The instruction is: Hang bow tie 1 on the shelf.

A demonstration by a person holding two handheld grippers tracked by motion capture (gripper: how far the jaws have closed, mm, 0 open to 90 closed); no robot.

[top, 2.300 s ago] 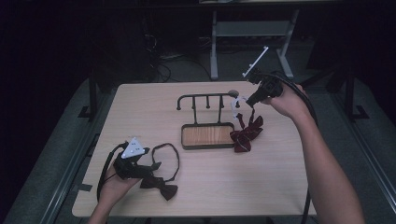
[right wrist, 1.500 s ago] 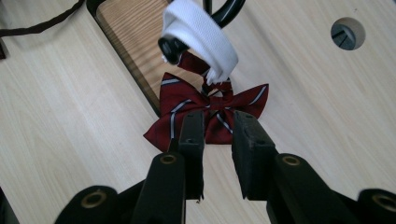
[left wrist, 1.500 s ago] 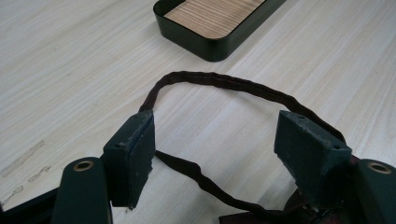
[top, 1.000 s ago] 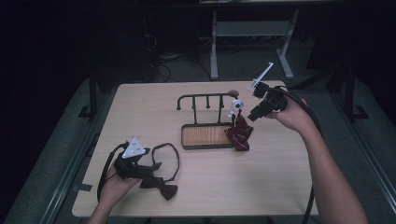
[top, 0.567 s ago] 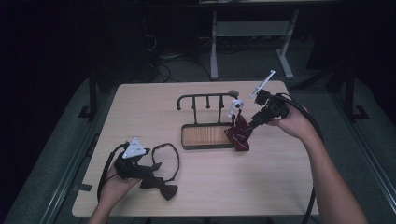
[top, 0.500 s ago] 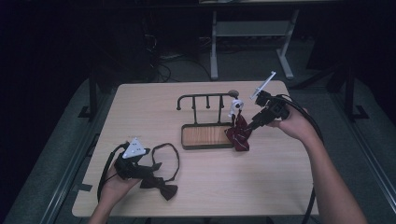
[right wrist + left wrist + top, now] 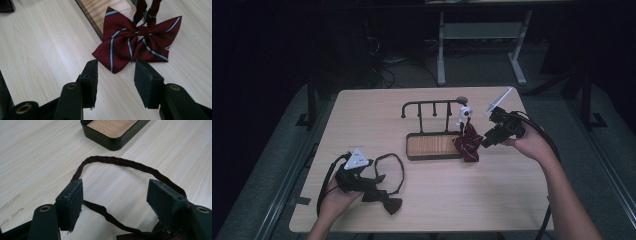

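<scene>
Striped red bow tie (image 7: 136, 41) lies just ahead of my right tongs (image 7: 116, 80), its loop going up toward the rack's (image 7: 434, 117) end hook; one wing overlaps the edge of the rack's tray (image 7: 432, 146). Those jaws have just been opening and stand apart with nothing between them. My left tongs (image 7: 117, 197) sit wide open too, well away from the rack near the counter's (image 7: 377, 115) front left, with the strap of a dark bow tie (image 7: 384, 202) running across the counter beneath the gap. I count two bow ties, one rack, two tongs.
</scene>
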